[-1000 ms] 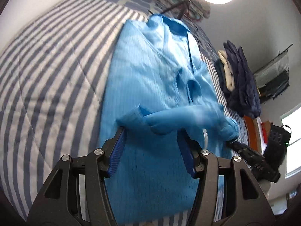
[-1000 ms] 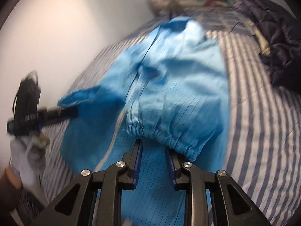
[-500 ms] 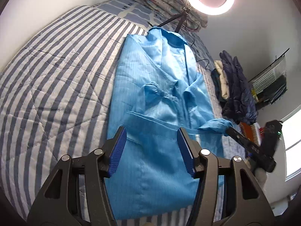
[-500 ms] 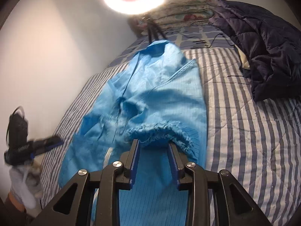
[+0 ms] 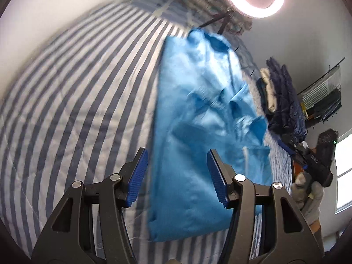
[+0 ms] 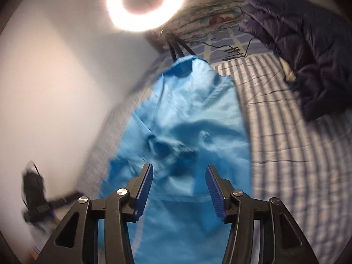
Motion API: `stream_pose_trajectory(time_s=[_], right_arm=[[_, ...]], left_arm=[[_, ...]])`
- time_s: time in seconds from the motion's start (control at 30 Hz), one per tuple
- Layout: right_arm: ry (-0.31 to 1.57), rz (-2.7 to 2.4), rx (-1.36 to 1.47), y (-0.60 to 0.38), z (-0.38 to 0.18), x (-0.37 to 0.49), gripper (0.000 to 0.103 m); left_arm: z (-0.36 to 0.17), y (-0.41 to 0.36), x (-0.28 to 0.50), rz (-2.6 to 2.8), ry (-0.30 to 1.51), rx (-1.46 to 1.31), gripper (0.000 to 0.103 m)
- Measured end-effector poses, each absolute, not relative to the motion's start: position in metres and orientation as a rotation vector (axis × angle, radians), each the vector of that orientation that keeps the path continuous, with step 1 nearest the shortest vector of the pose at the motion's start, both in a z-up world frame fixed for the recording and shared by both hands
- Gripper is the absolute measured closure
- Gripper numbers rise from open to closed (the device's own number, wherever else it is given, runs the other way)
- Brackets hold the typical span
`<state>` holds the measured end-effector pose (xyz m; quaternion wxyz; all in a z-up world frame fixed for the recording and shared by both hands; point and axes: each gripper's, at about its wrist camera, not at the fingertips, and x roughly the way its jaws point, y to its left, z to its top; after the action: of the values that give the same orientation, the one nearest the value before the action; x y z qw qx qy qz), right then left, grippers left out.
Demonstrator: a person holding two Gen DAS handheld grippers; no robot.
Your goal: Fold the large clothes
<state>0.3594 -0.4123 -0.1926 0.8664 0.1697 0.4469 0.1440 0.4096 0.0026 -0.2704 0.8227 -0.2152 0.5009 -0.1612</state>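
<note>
A large light-blue garment [image 5: 198, 118] lies lengthwise on the striped bed [image 5: 77, 101], collar at the far end, both sleeves folded in over its middle. My left gripper [image 5: 176, 167] is open and empty above the garment's near left part. In the right wrist view the garment [image 6: 193, 118] lies ahead, and my right gripper [image 6: 179, 180] is open and empty above its lower half. The right gripper also shows in the left wrist view [image 5: 308, 160] at the far right; the left one shows blurred in the right wrist view [image 6: 37, 200].
A dark navy quilted jacket [image 6: 308, 50] lies on the bed's right side. A floral folded blanket [image 6: 209, 15] and a ring light [image 6: 145, 2] on a tripod stand at the head. A wire rack [image 5: 321, 96] stands by the wall.
My right gripper has opened and let go of the sleeve cuff, which now lies on the garment. Both grippers have drawn back and up. The left gripper stays open.
</note>
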Motion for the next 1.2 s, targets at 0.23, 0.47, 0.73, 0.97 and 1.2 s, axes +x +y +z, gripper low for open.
stream_pose_trajectory(time_s=[0.23,0.47,0.73,0.97,1.2], right_arm=[[1.073,0.27,0.339,-0.447,-0.232,0.322,0.044],[1.109,0.356,0.523,-0.462,-0.265,0.315,0.043],[1.113,0.363,0.632,-0.454,-0.273,0.314,0.076],[1.163,0.304,0.617,-0.454,-0.261,0.304,0.099],[1.222,0.313,0.463,-0.439,-0.238,0.277,0.1]], left_arm=[[-0.313,0.015,0.404,-0.367,1.17,-0.592,0.045],[-0.317,0.015,0.41,-0.385,1.167,-0.648,0.044],[-0.323,0.006,0.42,-0.367,1.203,-0.662,0.089],[-0.307,-0.003,0.412,-0.338,1.182,-0.6,0.099],[-0.29,-0.004,0.374,-0.355,1.183,-0.476,0.1]])
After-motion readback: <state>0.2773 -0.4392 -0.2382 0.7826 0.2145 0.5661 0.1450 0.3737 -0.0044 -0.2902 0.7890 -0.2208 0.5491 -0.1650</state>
